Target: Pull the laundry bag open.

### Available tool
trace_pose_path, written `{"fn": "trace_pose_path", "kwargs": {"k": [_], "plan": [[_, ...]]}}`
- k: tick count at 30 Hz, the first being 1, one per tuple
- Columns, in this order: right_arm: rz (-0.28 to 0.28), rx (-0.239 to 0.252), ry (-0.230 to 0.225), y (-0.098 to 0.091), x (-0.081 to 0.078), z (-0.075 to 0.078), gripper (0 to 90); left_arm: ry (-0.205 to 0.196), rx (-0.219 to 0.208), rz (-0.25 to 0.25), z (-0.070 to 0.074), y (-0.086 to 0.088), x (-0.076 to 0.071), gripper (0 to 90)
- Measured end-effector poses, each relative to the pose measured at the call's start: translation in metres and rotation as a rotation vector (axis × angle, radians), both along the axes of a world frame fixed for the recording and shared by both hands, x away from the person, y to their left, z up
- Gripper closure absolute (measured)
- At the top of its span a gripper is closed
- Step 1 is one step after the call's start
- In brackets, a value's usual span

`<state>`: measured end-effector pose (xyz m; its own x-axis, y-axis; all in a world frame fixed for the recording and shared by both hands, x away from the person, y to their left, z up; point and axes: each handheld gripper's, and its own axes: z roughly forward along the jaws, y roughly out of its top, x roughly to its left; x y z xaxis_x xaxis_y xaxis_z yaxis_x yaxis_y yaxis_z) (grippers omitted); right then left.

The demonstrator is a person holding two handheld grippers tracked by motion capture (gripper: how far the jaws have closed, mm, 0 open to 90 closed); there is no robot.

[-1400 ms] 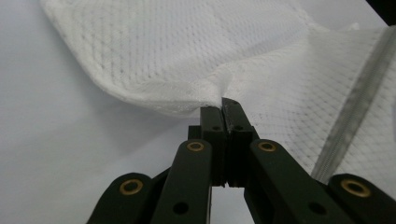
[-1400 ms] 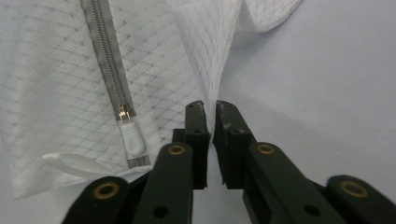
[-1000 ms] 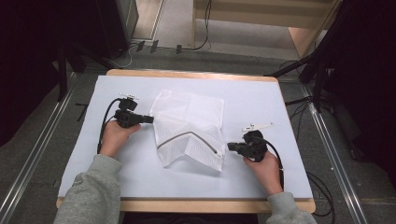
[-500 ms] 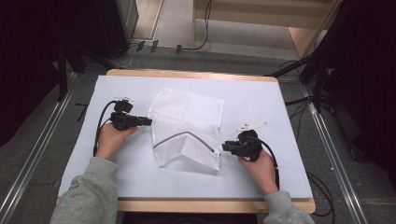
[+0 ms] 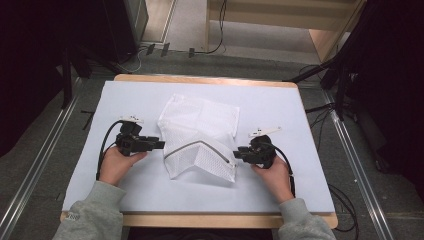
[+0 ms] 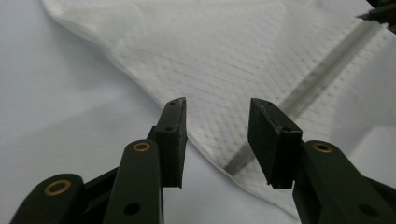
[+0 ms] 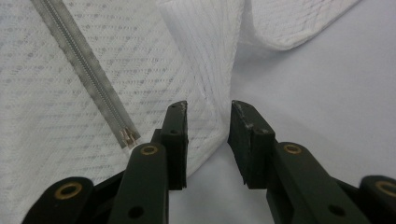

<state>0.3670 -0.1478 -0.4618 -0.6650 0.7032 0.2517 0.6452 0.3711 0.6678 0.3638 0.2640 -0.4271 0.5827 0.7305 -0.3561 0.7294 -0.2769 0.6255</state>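
The left hand point(image 5: 117, 162) lies low on the surface point(image 5: 300, 115), its forearm coming in from the near edge, and it holds the left hand-held gripper point(image 5: 161, 144) level, pointing right at the left edge of the mesh bag point(image 5: 200, 135). Its jaws have just been opening and now stand spread; in the left gripper view the left hand-held gripper point(image 6: 217, 140) frames the bag point(image 6: 243, 60) edge and the end of the zip point(image 6: 322, 74), but the pads press on nothing. The bag lies flat in the middle of the surface, folded, its zip point(image 5: 200, 146) running in a shallow peak across the near half. To its left a broad strip of bare surface runs out to the left edge. The right hand point(image 5: 272, 172) rests nearer the front edge, forearm angled in from below, with the right hand-held gripper point(image 5: 235, 152) level and pointing left at the bag's right near corner. Its jaws too have just been opening and are parted; in the right gripper view the right hand-held gripper point(image 7: 208, 135) straddles a fold of the bag point(image 7: 70, 93) corner without pinching it, the zip point(image 7: 88, 79) end just beside the left jaw. Bare surface stretches right of that hand to the right edge
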Motion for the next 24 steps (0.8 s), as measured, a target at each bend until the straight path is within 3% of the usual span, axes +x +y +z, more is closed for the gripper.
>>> {"fn": "trace_pose_path", "kwargs": {"k": [5,12,18,21,24], "plan": [[0.006,0.002,-0.001,0.003,0.003,0.001,68.9,-0.013,0.011,-0.046,-0.001,-0.015,-0.015,53.6],[0.013,0.005,0.002,0.007,0.007,0.001,66.9,-0.013,0.020,-0.090,-0.011,-0.034,-0.020,42.0],[0.010,-0.007,-0.002,0.011,0.009,-0.001,64.9,-0.010,0.062,-0.089,-0.024,-0.044,-0.013,42.2],[0.008,-0.013,-0.001,0.011,0.011,-0.003,65.0,-0.004,0.069,-0.085,-0.028,-0.045,-0.010,44.2],[-0.004,-0.025,0.004,0.012,0.013,-0.005,65.0,-0.026,0.062,-0.079,-0.031,-0.044,-0.008,47.2]]}}
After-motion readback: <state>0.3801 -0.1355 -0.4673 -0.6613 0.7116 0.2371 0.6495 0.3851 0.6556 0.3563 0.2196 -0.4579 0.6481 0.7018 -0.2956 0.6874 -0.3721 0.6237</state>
